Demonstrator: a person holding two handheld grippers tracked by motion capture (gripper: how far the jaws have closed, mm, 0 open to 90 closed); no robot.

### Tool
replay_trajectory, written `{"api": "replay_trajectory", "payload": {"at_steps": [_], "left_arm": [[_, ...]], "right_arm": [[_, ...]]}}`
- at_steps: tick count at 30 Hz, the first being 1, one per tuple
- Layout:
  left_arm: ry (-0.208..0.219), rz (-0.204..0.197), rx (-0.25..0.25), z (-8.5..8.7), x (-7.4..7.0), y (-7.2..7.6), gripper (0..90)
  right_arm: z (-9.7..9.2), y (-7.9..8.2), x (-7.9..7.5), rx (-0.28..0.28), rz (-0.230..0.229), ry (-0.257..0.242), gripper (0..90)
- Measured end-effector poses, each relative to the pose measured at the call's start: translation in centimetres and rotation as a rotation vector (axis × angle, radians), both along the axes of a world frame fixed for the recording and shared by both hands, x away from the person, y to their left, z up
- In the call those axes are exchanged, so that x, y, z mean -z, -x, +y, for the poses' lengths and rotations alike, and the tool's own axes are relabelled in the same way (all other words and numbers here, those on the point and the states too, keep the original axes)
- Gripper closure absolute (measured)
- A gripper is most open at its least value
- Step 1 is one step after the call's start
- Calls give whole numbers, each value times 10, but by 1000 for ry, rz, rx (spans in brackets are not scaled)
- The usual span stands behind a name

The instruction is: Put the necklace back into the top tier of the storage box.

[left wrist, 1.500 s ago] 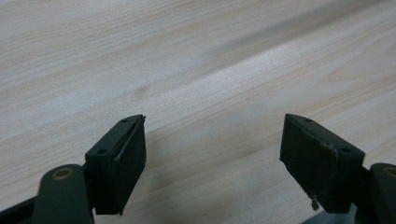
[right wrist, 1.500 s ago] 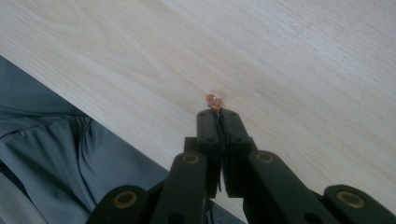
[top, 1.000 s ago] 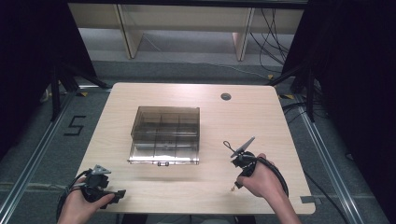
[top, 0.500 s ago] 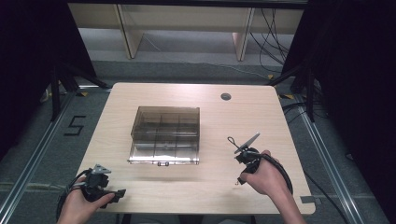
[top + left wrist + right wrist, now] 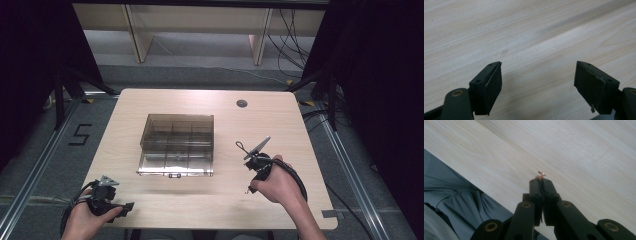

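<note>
My left claw (image 5: 127,205): It sits by the near left corner of the counter (image 5: 280,125), low over the wood. My left hand (image 5: 87,217) holds it. In the left gripper view the two black pads (image 5: 489,86) stand spread wide, with only bare wood between them. It holds nothing.

My right claw (image 5: 540,179): It is near the right side of the counter, closer to the near edge than the far edge. My right hand (image 5: 277,182) holds it. In the right gripper view the two black pads are pressed together and pinch a tiny thing at their tips.

Tiny thing (image 5: 541,173): It looks like a small coppery ring or loop. It pokes out from the tips of my right claw, above the wood near the near edge. It is too small for me to tell just what it is.

Box (image 5: 177,144): A see-through brown box sits in the middle of the counter, a bit toward the left. It has little rooms inside. It has a small clasp on its near side. It is well apart from both claws.

Hole (image 5: 242,103): A small round dark hole is in the counter near the far edge, toward the right.

Cloth (image 5: 461,202): In the right gripper view, grey cloth shows past the counter edge.
</note>
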State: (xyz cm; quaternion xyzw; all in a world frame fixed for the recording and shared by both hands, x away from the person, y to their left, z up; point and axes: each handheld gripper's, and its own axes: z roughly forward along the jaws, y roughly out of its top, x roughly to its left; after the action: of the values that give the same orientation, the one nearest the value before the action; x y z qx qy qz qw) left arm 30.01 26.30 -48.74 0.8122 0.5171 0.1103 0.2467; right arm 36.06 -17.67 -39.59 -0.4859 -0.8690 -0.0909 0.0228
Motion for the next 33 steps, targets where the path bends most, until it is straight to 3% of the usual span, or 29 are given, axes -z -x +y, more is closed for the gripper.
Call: {"api": "replay_trajectory", "payload": {"at_steps": [1, 3, 4, 6, 7, 14, 16, 17, 19, 20, 22, 25, 27, 30, 31, 33], "left_arm": [[-1, -1, -1, -1, 0, 0, 219], [-3, -1, -1, -2, 0, 1, 217], [-3, -2, 0, -2, -1, 1, 217], [-9, -12, 7, -1, 0, 0, 215], [-4, -4, 1, -1, -1, 0, 215], [12, -21, -3, -2, 1, 0, 218], [0, -8, 3, -1, 0, 0, 219], [-5, -13, -3, -2, 1, 0, 220], [5, -25, -4, -1, 2, 1, 219], [-7, 2, 7, 0, 0, 0, 219], [6, -19, 5, 0, 1, 0, 219], [1, -23, -7, 0, 1, 1, 219], [3, -29, 3, 0, 1, 1, 220], [2, -23, -1, 0, 1, 1, 220], [-1, -4, 6, 1, 1, 1, 220], [-1, -6, 7, 0, 1, 1, 219]], "right_arm": [[-2, -2, 1, -53, -34, -8, 883], [3, 0, -3, 0, 3, 1, 883], [2, -1, -3, -24, -11, -1, 883], [5, -1, -5, -5, -2, 3, 883], [4, -2, -4, -23, -14, -6, 883], [11, -7, -5, -37, 14, 16, 883], [13, -9, -5, -47, 17, 19, 883], [13, -10, -4, -67, -6, 11, 883], [15, -11, -6, -54, 9, 21, 883], [16, -11, -6, -47, 8, 21, 883], [16, -12, -6, -68, -11, 22, 883], [20, -12, -10, -45, 12, 26, 883], [19, -15, -10, -71, -13, 21, 883], [21, -15, -13, -56, 2, 23, 883], [20, -17, -13, -67, -19, 18, 883], [22, -17, -15, -52, -1, 24, 883]]}}
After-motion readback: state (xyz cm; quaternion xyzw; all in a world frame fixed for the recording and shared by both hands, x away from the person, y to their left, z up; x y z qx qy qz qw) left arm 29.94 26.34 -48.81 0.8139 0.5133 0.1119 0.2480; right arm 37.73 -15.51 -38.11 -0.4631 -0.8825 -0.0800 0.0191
